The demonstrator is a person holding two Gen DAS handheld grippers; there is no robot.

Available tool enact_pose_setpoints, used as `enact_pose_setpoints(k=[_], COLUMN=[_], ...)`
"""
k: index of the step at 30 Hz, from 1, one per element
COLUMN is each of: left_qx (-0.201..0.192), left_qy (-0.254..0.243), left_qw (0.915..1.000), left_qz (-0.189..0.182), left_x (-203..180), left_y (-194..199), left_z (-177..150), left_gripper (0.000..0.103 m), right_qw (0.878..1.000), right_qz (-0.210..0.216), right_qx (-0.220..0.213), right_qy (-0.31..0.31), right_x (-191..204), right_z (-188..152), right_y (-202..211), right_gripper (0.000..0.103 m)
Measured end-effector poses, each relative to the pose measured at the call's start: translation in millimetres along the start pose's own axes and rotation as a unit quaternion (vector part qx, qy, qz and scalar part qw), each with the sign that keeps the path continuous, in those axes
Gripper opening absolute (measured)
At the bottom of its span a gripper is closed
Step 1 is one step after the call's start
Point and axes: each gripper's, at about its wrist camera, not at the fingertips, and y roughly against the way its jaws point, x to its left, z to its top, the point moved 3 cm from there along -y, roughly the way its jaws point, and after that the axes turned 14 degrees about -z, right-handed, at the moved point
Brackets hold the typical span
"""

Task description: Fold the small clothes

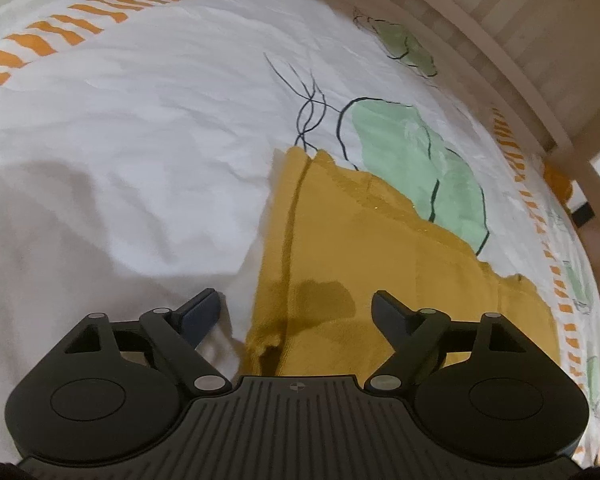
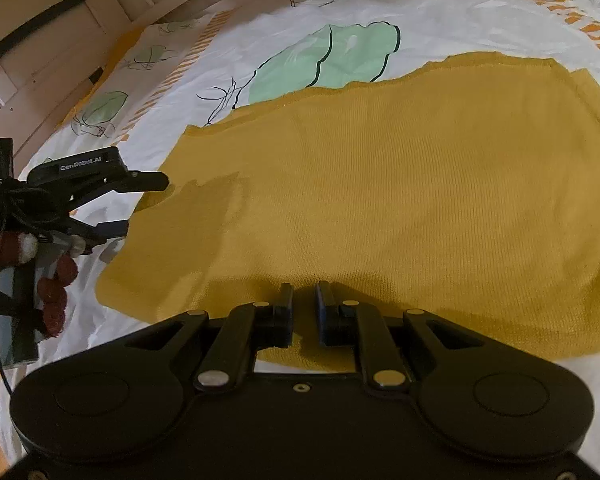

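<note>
Right wrist: hand-held gripper (image 2: pixel 304 298) apparently pinching garment (image 2: pixel 400 200).

Cloth (image 2: pixel 380 200) flat on bed sheet (image 2: pixel 440 12), left hand-held gripper (image 2: pixel 138 208) at its left edge, right hand-held gripper (image 2: pixel 305 304) at near edge.

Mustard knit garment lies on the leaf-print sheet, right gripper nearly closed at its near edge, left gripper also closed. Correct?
Not quite: the left gripper is open, fingers spread wide, as the left wrist view shows. The mustard garment, sheet and right gripper are as stated.
</note>
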Motion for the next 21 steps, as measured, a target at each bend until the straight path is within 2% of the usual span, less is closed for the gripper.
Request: enact_pose_setpoints(k=[2,4,5,6,7,8,9,10,11,14,21], left_qx=[-0.002,-0.003,0.001,0.006,0.004,0.0,-0.003,-0.003,-0.002,-0.011,-0.021], left_qy=[0.006,0.011,0.012,0.016,0.018,0.019,0.021,0.028,0.038,0.05,-0.001], left_qw=[0.9999,0.9994,0.999,0.9987,0.9989,0.999,0.9991,0.9987,0.9977,0.9971,0.9983], left_qz=[-0.012,-0.032,-0.043,-0.047,-0.043,-0.039,-0.037,-0.044,-0.056,-0.055,-0.054], left_x=[0.8,0.4,0.0,0.0,0.5,0.9,2.1,4.1,5.9,2.2,-60.3], left_y=[-2.4,-6.4,-8.7,-11.3,-12.5,-12.7,-12.3,-12.1,-11.7,-5.3,12.9], left_z=[2.8,5.0,5.2,5.0,4.5,4.3,4.1,3.7,3.7,4.6,18.7], left_gripper=[0.081,0.075,0.062,0.054,0.051,0.04,0.021,0.014,0.012,0.011,0.011], right_qw=[1.0,1.0,1.0,1.0,1.0,1.0,1.0,1.0,1.0,1.0,1.0], right_qz=[0.001,0.001,0.001,0.001,0.002,0.003,0.003,0.004,0.005,0.008,0.008], right_qx=[0.001,0.001,0.002,0.003,0.004,0.004,0.005,0.005,0.006,0.009,0.01], right_qy=[0.0,0.002,0.002,0.002,0.003,0.003,0.004,0.004,0.005,0.009,-0.012], right_x=[-0.1,-0.3,0.1,0.0,-0.3,-0.8,-1.1,-1.1,-1.4,-1.6,-21.0], right_z=[-0.2,-0.9,-0.9,-0.9,-1.0,-1.1,-1.2,-1.1,-1.1,1.9,13.4], right_y=[0.2,1.3,1.4,1.6,1.9,1.8,2.0,2.1,2.4,1.9,18.9], right_gripper=[0.022,0.022,0.022,0.022,0.022,0.022,0.022,0.022,0.022,0.022,0.025])
